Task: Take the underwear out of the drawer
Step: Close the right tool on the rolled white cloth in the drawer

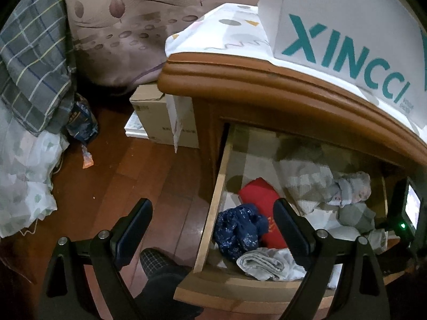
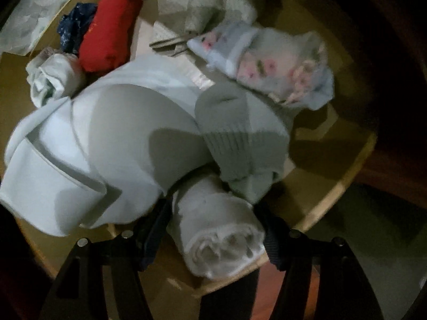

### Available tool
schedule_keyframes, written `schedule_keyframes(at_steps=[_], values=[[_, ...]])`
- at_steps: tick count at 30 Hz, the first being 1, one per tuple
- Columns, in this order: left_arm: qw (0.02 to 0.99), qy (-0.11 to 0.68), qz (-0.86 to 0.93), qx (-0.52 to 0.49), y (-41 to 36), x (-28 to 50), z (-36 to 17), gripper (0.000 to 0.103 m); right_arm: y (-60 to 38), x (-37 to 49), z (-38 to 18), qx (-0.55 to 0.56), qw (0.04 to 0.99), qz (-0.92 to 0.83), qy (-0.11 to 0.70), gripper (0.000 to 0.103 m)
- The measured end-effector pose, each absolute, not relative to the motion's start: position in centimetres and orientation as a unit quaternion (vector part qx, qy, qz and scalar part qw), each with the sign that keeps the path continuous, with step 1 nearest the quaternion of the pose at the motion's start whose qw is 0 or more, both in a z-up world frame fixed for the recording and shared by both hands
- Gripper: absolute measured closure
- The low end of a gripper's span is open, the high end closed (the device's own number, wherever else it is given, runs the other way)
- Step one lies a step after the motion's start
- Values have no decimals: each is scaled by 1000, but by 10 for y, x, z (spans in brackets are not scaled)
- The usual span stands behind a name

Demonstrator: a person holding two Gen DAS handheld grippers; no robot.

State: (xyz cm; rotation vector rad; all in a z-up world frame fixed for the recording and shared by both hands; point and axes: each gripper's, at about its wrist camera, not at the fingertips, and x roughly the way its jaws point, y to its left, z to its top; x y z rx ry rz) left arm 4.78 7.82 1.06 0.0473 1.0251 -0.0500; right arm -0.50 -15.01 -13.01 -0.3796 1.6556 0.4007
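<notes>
1. Drawer [image 1: 210, 213] pulled open under wood nightstand [image 1: 267, 80]; white box [image 1: 347, 26] w/ teal letters on top.
2. L claw [image 1: 210, 221] wide, empty, hovering over drawer's left wall and floor [image 1: 133, 160].
3. R claw [image 2: 213, 224] points down into drawer, jaws part-open w/ white roll [image 2: 218, 240] between them at front corner; squeeze unclear, blurry.
4. Other clothes in drawer: red fold [image 2: 109, 24], navy piece [image 2: 72, 26], grey sock [image 2: 240, 138], floral bundle [image 2: 280, 64], white bra [image 2: 106, 133] just left of roll.
</notes>
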Motion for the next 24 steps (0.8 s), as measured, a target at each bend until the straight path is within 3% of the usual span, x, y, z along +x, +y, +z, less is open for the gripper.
schedule_keyframes(at_steps=[4, 8, 10, 24], values=[[869, 493, -31, 29, 73, 48, 8, 13, -149, -5, -138, -158, 641, 168, 732, 38], [866, 498, -39, 28, 71, 48, 6, 13, -153, -11, -133, -142, 646, 173, 730, 55], [864, 501, -38, 31, 70, 48, 5, 13, -155, -15, -128, -136, 656, 165, 724, 59], [848, 526, -58, 25, 61, 47, -9, 13, -181, -40, -55, -57, 787, 78, 609, 61]])
